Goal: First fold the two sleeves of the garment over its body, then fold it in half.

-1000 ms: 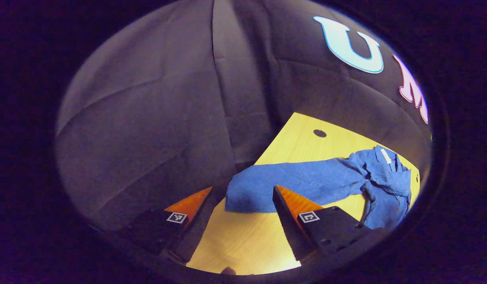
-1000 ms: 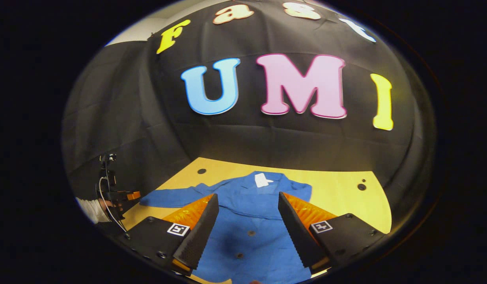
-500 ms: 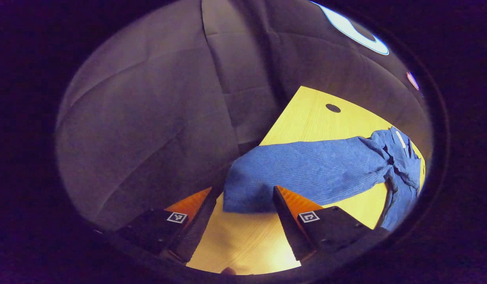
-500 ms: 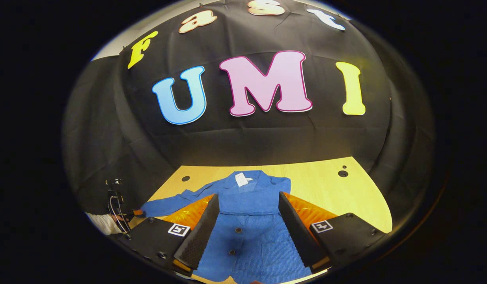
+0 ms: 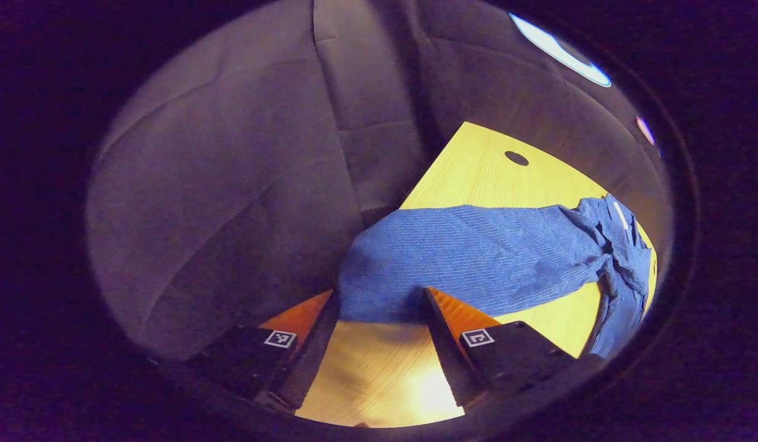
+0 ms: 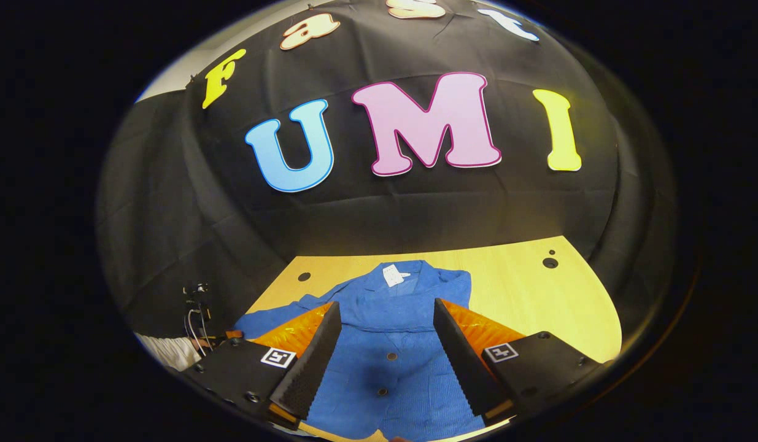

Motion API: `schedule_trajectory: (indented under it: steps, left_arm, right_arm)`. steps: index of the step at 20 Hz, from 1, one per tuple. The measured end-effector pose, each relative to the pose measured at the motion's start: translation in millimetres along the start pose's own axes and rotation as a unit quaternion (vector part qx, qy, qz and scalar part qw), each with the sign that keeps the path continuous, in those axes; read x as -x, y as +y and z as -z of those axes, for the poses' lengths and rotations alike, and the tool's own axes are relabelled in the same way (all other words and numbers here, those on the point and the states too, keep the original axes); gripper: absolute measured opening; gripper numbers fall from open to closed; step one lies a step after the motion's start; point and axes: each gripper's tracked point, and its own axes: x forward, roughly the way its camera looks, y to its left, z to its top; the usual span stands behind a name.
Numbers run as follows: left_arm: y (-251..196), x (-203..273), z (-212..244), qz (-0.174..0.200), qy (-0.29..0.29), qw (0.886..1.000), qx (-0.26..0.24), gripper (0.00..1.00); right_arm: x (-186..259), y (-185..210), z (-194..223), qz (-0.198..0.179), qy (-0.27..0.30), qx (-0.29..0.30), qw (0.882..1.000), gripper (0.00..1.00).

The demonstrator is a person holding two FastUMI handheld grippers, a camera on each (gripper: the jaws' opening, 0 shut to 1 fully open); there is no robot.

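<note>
The jacket (image 6: 391, 344) lies face up on the table (image 6: 526, 294), its left sleeve (image 5: 471, 258) stretched out flat, so no fold looks done. The left gripper (image 5: 379, 307) is spread at the cuff without clamping it, and the right gripper (image 6: 385, 344) hangs spread over the body; both sleeve folds and the halving seem left.

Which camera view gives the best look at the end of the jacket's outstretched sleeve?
The left gripper view: the sleeve lies large on the table, its cuff end between the open left tool. The right gripper view shows that sleeve small, at the left edge, partly hidden behind a finger of the right tool.
</note>
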Motion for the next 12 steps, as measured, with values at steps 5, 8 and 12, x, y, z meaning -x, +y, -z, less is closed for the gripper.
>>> schedule_trajectory:
  steps: [5,8,12]
  left_arm:
    - [-10.7,-1.2,-10.1,0.034,0.002,0.999,-0.007,0.07]
    - [-15.8,-3.8,-12.0,0.028,0.017,0.999,-0.021,0.0]
    - [-28.9,6.4,-22.2,0.054,0.004,0.998,-0.03,0.0]
  right_arm:
    - [5.9,-2.3,3.7,0.004,0.006,0.001,1.0,0.95]
    - [12.9,-9.5,6.6,0.013,0.008,0.005,1.0,0.95]
    - [21.0,-22.8,8.1,0.025,0.005,0.003,1.0,0.96]
